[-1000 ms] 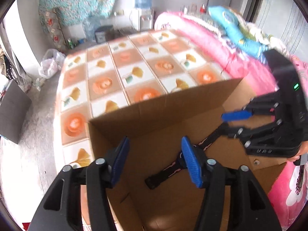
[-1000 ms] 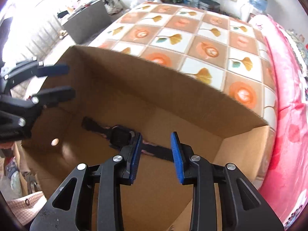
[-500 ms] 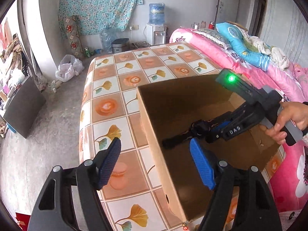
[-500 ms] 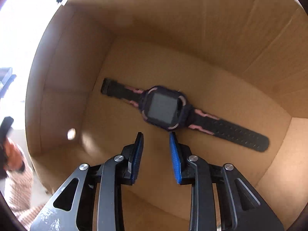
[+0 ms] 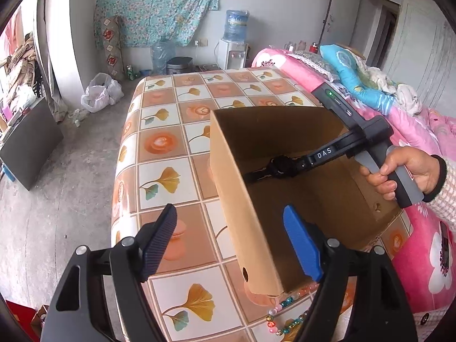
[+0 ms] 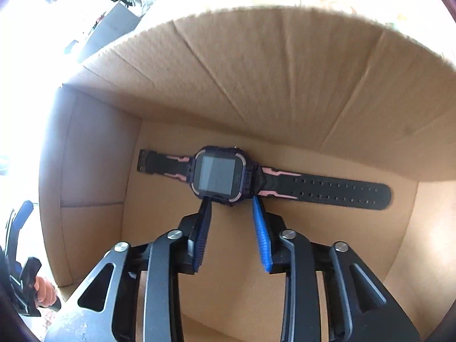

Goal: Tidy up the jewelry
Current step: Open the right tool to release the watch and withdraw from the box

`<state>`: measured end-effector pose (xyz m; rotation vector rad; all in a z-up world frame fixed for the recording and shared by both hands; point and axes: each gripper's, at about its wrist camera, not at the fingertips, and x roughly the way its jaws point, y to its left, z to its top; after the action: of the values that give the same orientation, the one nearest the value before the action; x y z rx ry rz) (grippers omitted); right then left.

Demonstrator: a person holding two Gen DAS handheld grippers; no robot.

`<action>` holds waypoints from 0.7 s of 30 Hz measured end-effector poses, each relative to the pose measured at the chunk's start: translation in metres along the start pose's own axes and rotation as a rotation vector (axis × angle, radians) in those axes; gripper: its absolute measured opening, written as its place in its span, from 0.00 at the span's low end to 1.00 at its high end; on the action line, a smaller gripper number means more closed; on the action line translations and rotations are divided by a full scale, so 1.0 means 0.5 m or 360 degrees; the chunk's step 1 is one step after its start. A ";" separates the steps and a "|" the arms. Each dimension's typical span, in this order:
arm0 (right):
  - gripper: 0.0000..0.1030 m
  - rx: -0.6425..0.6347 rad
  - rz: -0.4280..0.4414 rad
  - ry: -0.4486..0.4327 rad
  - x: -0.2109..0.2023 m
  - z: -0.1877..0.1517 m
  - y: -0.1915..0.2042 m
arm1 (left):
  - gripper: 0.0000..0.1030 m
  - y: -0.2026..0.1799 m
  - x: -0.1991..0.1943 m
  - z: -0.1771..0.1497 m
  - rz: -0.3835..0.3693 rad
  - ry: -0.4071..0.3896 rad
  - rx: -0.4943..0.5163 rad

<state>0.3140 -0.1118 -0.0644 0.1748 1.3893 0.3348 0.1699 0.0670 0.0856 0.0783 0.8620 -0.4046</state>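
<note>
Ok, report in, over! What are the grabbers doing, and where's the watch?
Left gripper open, jaws just widened, nothing between them. Right gripper down in the cardboard box, jaws just opened a bit, tips at the watch, not gripping. Nothing in the way.

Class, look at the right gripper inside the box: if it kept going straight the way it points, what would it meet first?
Most likely the watch: the right gripper has its open fingertips already at the watch's near edge, on the box floor.
</note>
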 end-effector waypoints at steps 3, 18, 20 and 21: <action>0.40 -0.0016 -0.0011 -0.0055 -0.042 -0.050 0.012 | 0.74 0.000 -0.013 -0.009 -0.0009 -0.0022 -0.0017; 0.85 -0.0266 0.0158 -0.0979 -0.402 -0.488 0.118 | 0.82 -0.021 -0.122 -0.146 -0.0096 -0.0175 -0.0021; 0.89 -0.0266 0.0076 -0.1034 -0.415 -0.526 0.127 | 0.82 -0.038 -0.107 -0.173 -0.0091 -0.0117 0.0010; 0.93 -0.0247 0.0029 -0.1061 -0.415 -0.552 0.125 | 0.82 -0.049 -0.098 -0.187 -0.0066 -0.0087 0.0033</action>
<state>0.0057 -0.1426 0.0996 0.1521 0.7011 0.3562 0.0648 0.0813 0.0634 0.0682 0.8064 -0.4527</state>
